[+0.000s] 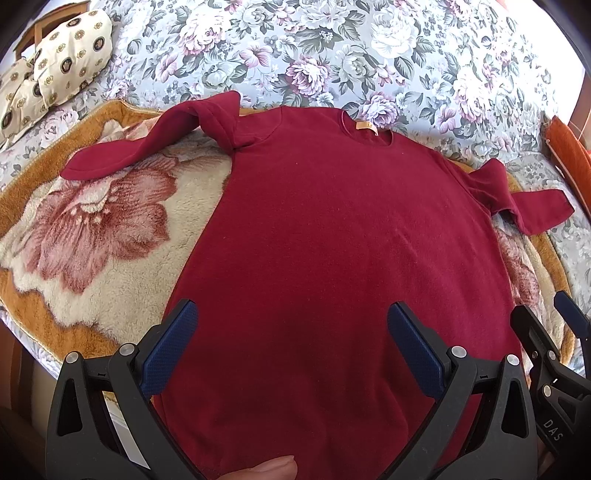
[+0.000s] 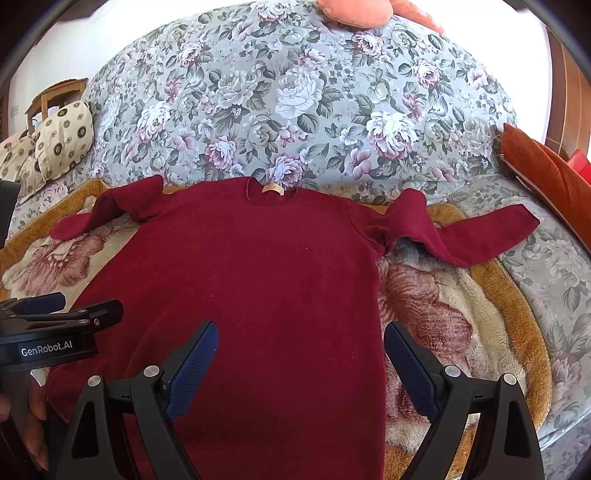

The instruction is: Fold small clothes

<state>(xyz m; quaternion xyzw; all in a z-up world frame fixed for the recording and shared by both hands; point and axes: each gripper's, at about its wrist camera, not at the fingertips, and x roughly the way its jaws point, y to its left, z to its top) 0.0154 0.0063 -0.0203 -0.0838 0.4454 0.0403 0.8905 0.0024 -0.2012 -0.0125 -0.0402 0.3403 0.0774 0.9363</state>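
Observation:
A dark red long-sleeved top (image 1: 332, 240) lies flat on a fleece blanket, collar at the far side, both sleeves spread out and twisted near the shoulders. It also shows in the right wrist view (image 2: 251, 288). My left gripper (image 1: 291, 321) is open and empty, hovering over the top's lower left part. My right gripper (image 2: 299, 343) is open and empty over the top's lower right edge. The right gripper's fingers (image 1: 535, 332) show at the right of the left wrist view. The left gripper's body (image 2: 55, 332) shows at the left of the right wrist view.
The orange and cream flower blanket (image 1: 110, 229) lies on a bed with a grey floral cover (image 2: 295, 110). Patterned cream cushions (image 1: 62, 62) sit at the far left. An orange cushion (image 2: 554, 173) sits at the right, a pink cushion (image 2: 351, 11) at the far end.

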